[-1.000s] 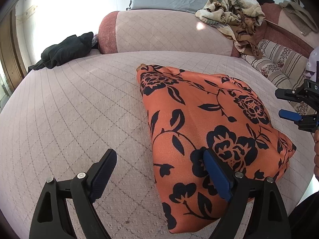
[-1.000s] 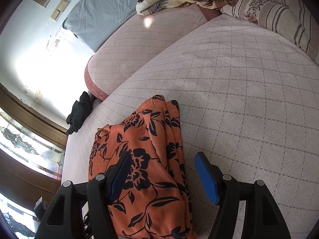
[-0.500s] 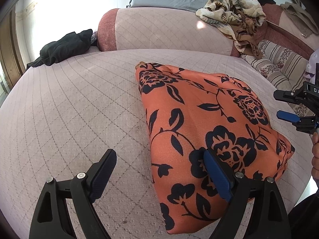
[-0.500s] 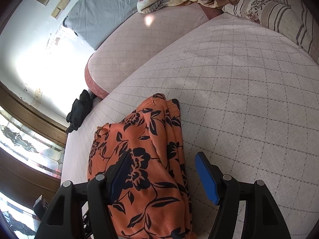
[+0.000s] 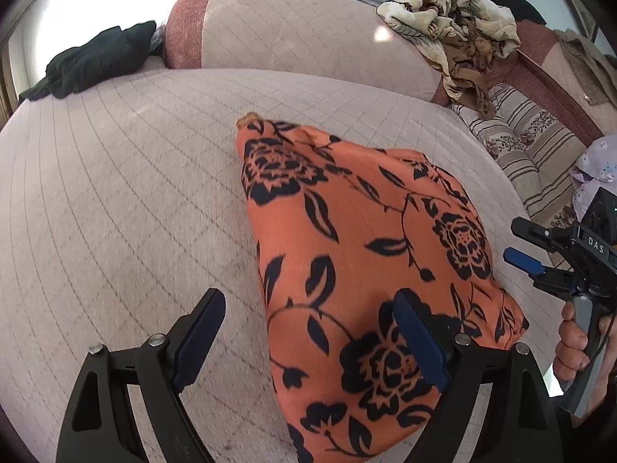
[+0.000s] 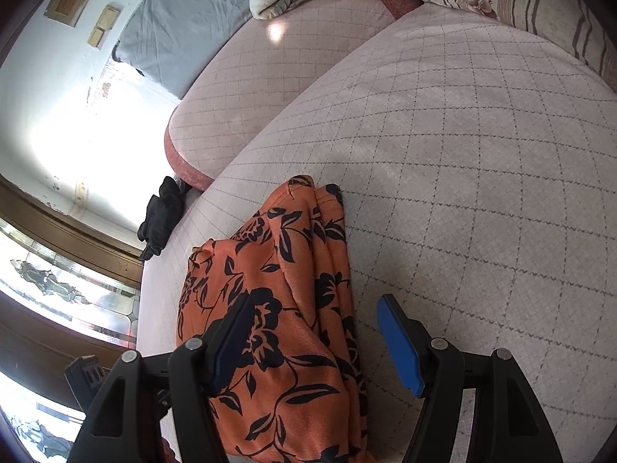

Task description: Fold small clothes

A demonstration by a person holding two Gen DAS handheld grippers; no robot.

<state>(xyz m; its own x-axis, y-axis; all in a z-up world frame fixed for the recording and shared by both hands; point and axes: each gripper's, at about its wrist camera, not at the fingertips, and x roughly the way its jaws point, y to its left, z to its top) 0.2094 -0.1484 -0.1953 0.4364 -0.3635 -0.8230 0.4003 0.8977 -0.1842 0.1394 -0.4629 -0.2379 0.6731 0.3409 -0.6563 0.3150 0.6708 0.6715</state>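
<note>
The orange garment point(image 5: 362, 270), printed with black flowers, lies folded on the quilted bed cover point(image 5: 115, 193). Its long axis runs from the near edge of the cover away toward the bolster point(image 5: 300, 34) at the head, and it tapers to a narrow end that points at that bolster. Left of the garment, at the far left edge of the cover, lies a dark cloth point(image 5: 88, 61).

The left gripper point(image 5: 312, 335) hangs over the garment's near wide end with its jaws spread apart and nothing between them: the left finger is over bare cover just beside the garment's left edge, the right finger over the printed fabric. Whether either finger touches cannot be told.

Right of the garment, beside its right edge and apart from it, the right gripper point(image 5: 528, 247) is held in a hand point(image 5: 574, 347); its body bears the letters "DAS". From its own camera the right gripper point(image 6: 312, 332) also has its jaws apart and empty, the garment point(image 6: 277, 308) lying under its left finger and the bare cover point(image 6: 482, 154) under its right finger.

Beyond the garment to the right, a patterned blanket point(image 5: 455, 19) is heaped on the bolster.
</note>
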